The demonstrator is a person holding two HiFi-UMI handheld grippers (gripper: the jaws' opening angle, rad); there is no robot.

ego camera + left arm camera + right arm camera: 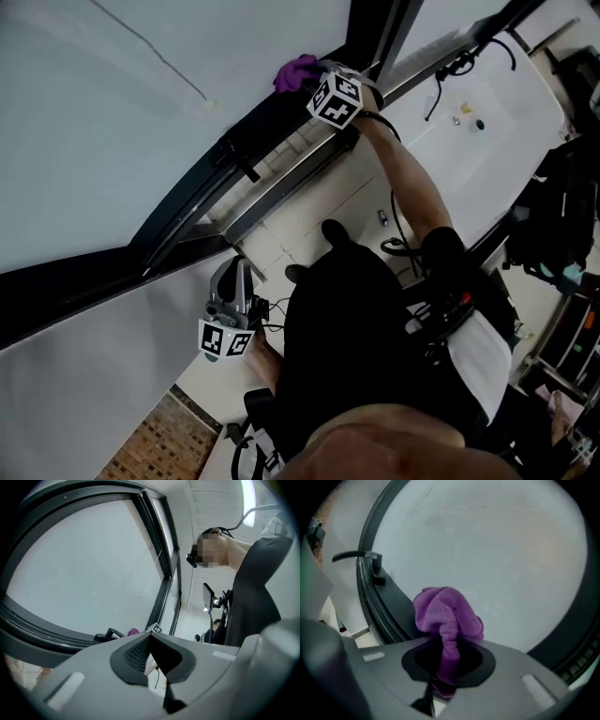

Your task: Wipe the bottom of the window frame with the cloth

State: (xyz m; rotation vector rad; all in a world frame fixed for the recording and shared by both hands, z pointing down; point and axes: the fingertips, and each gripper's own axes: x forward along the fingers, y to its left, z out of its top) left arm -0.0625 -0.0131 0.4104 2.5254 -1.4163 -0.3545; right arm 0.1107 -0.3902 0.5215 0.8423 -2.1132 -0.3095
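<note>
A purple cloth (296, 72) (447, 613) is bunched up in my right gripper (315, 79) (447, 644), which is shut on it. The cloth rests against the dark bottom window frame (187, 202) (386, 604) where it meets the pale glass (487, 541). My left gripper (239, 274) (150, 641) hangs lower down, away from the frame, shut with nothing between its jaws. In the left gripper view the cloth (133, 632) shows small and far off on the frame (42, 632), beside the right gripper's marker cube (155, 628).
A dark window handle (239, 161) (358, 556) juts from the frame to the left of the cloth. Below the frame runs a tiled sill (309, 225). A white table (497, 122) with small items and a black bag (562, 206) stand to the right.
</note>
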